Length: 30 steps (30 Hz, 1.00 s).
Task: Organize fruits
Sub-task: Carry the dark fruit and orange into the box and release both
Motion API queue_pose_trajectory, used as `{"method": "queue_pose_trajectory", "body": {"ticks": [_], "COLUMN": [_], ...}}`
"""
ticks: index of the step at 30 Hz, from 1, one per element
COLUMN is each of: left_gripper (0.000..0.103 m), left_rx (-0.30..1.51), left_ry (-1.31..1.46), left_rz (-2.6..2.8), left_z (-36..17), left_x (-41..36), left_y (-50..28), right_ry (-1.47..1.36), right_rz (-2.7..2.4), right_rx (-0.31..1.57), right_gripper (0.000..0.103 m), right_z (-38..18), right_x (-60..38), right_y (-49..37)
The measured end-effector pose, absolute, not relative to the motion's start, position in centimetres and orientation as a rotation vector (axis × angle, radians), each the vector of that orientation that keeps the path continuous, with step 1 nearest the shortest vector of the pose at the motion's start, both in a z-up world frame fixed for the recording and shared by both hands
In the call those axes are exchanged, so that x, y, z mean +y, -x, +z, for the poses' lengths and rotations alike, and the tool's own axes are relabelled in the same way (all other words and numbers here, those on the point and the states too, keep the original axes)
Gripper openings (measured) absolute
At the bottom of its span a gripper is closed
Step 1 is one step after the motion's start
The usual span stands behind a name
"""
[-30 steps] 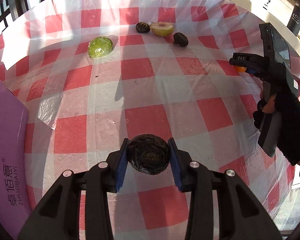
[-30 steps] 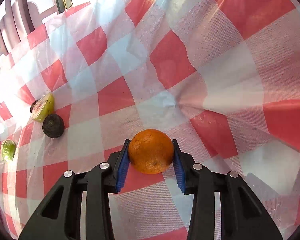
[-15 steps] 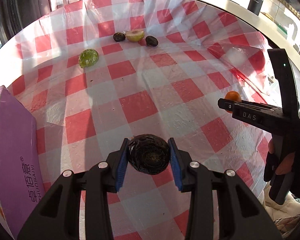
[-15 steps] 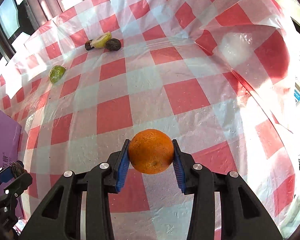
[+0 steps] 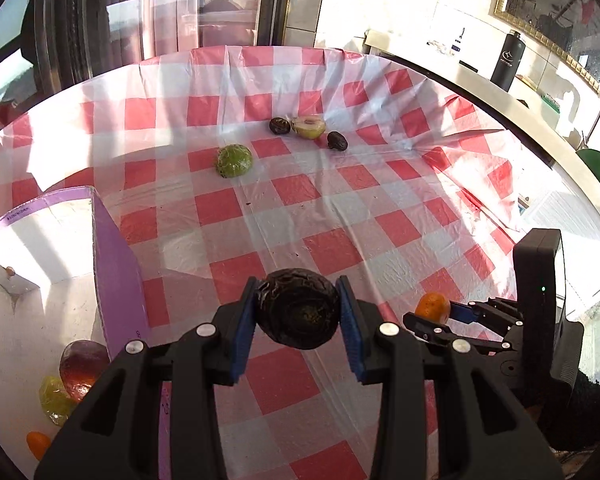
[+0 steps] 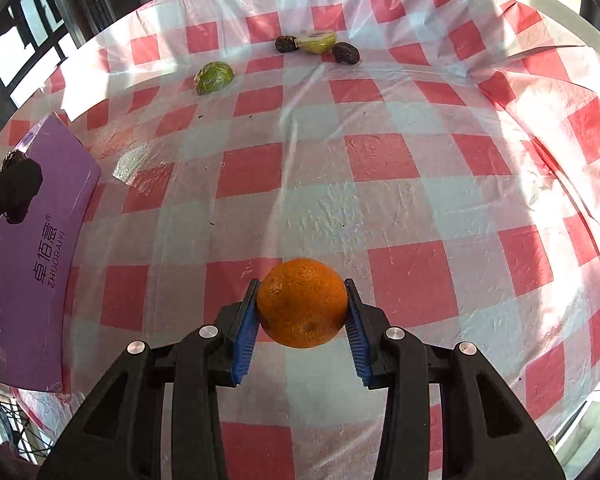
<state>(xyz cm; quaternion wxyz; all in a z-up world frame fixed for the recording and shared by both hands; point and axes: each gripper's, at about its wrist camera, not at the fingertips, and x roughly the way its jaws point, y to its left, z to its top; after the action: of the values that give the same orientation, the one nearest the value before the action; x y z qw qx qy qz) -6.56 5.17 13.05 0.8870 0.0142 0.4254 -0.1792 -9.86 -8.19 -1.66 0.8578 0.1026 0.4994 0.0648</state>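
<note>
"ZHUOBAIYI" on purple box

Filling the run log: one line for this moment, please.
left tool: shut on wrinkled dark round fruit | right tool: shut on round orange | purple cardboard box: left side

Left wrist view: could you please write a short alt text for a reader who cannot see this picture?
The left gripper holds a dark wrinkled fruit above a red-and-white checked tablecloth, beside an open purple box that already contains some fruit. At lower right, the right gripper holds an orange; a green fruit and three smaller pieces lie farther away.
</note>
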Motion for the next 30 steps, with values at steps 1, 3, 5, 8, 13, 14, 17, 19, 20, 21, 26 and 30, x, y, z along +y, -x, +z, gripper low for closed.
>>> {"method": "queue_pose_trajectory", "body": {"ticks": [1, 3, 5, 8, 13, 14, 17, 19, 20, 21, 26, 30], "left_gripper": [0.039, 0.039, 0.039, 0.039, 0.039, 0.039, 0.039, 0.039, 0.039, 0.039, 0.039, 0.039], "left_rx": [0.875, 0.863, 0.856, 0.851, 0.863, 0.869, 0.886, 0.898, 0.904, 0.910, 0.939, 0.961], "left_ry": [-0.019, 0.009, 0.035, 0.063, 0.093, 0.096, 0.106, 0.118, 0.123, 0.127, 0.137, 0.142], "left_rz": [-0.367, -0.352, -0.332, -0.294, -0.232, -0.219, -0.172, -0.138, -0.120, -0.104, -0.038, 0.001], "left_z": [13.3, 13.8, 14.1, 14.3, 14.1, 14.0, 13.7, 13.5, 13.4, 13.3, 12.7, 12.2], "left_x": [5.9, 7.7, 9.6, 12.4, 16.8, 17.6, 20.0, 21.5, 22.4, 23.1, 26.2, 28.0], "left_y": [6.6, 6.7, 6.7, 6.8, 7.6, 7.8, 8.4, 8.6, 8.8, 8.9, 9.7, 10.3], "right_ry": [-0.201, -0.179, -0.157, -0.126, -0.108, -0.102, -0.087, -0.069, -0.058, -0.046, 0.020, 0.084], "right_rz": [0.150, 0.175, 0.202, 0.237, 0.294, 0.309, 0.370, 0.413, 0.433, 0.452, 0.553, 0.641], "right_rx": [1.046, 1.038, 1.025, 1.005, 0.971, 0.957, 0.914, 0.883, 0.867, 0.853, 0.768, 0.736], "right_gripper": [0.040, 0.040, 0.040, 0.040, 0.040, 0.040, 0.040, 0.040, 0.040, 0.040, 0.040, 0.040], "right_z": [-1.4, -0.8, -0.3, 0.6, 2.4, 3.0, 4.9, 6.2, 6.8, 7.4, 10.3, 11.3], "right_x": [-7.4, -5.8, -4.2, -2.0, 1.0, 1.7, 3.8, 5.3, 6.1, 6.8, 10.1, 12.7], "right_y": [9.9, 10.0, 9.9, 9.8, 9.4, 9.4, 9.3, 9.3, 9.4, 9.4, 10.1, 10.8]}}
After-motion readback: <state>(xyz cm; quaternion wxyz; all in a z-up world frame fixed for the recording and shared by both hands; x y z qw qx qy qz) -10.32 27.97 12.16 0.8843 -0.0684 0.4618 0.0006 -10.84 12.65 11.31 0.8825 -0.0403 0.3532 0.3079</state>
